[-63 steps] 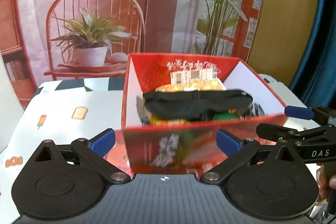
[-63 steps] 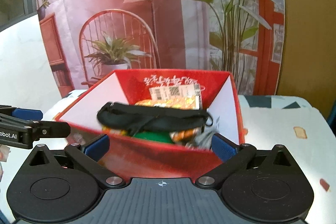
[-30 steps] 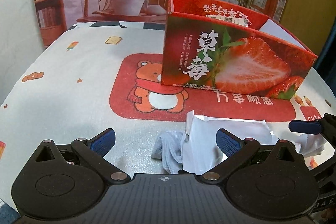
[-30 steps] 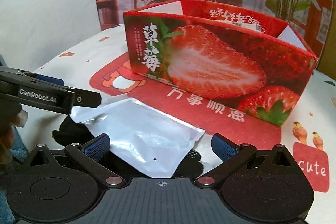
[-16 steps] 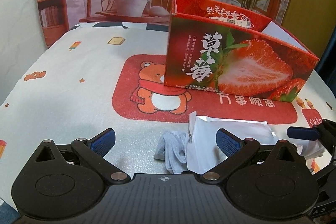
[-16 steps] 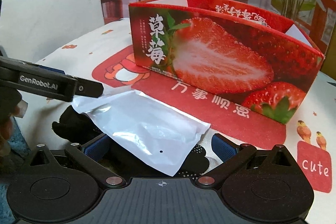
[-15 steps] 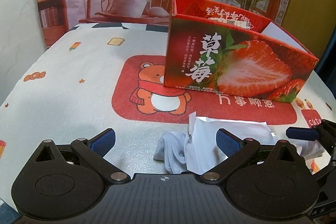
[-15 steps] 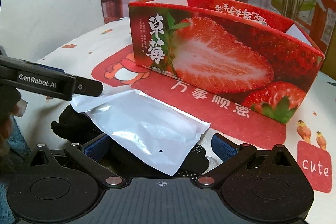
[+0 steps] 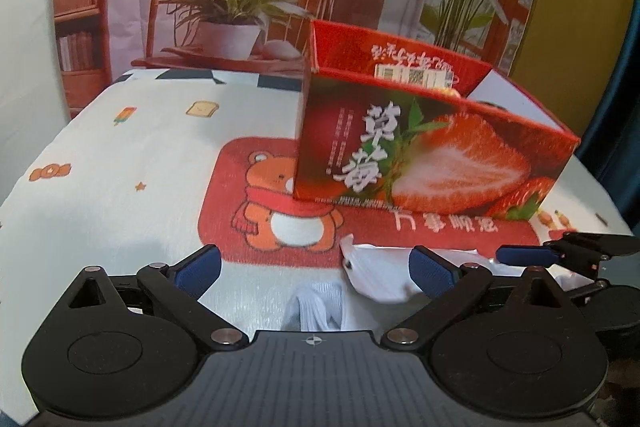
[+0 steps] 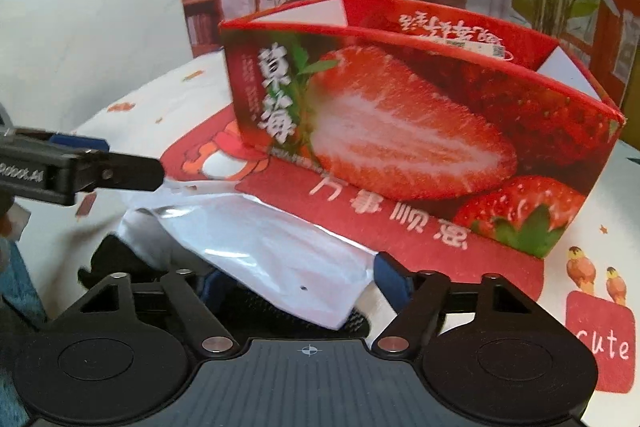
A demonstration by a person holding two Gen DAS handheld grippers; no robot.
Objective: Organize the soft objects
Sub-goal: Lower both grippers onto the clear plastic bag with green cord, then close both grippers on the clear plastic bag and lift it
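A white plastic pouch (image 10: pixel 256 251) lies on the tablecloth in front of the red strawberry box (image 10: pixel 400 115), on top of a black soft item (image 10: pixel 108 263). My right gripper (image 10: pixel 300 283) is low over the pouch. Its jaws are closing, with the pouch between them and the right pad at the pouch's edge; no firm pinch shows. In the left wrist view a white sock (image 9: pixel 320 311) lies beside the pouch (image 9: pixel 376 275). My left gripper (image 9: pixel 314 265) stands open just above the sock, holding nothing. Most of the box's contents are hidden.
The strawberry box (image 9: pixel 420 155) stands on the red bear patch of the patterned tablecloth (image 9: pixel 120 167). A printed backdrop with a chair and plants hangs behind the table. A white wall is at the left and a dark blue curtain at the far right.
The right gripper's jaws have come in from wide open to either side of the pouch. The left gripper has tipped up slightly, so the sock sits lower in its view.
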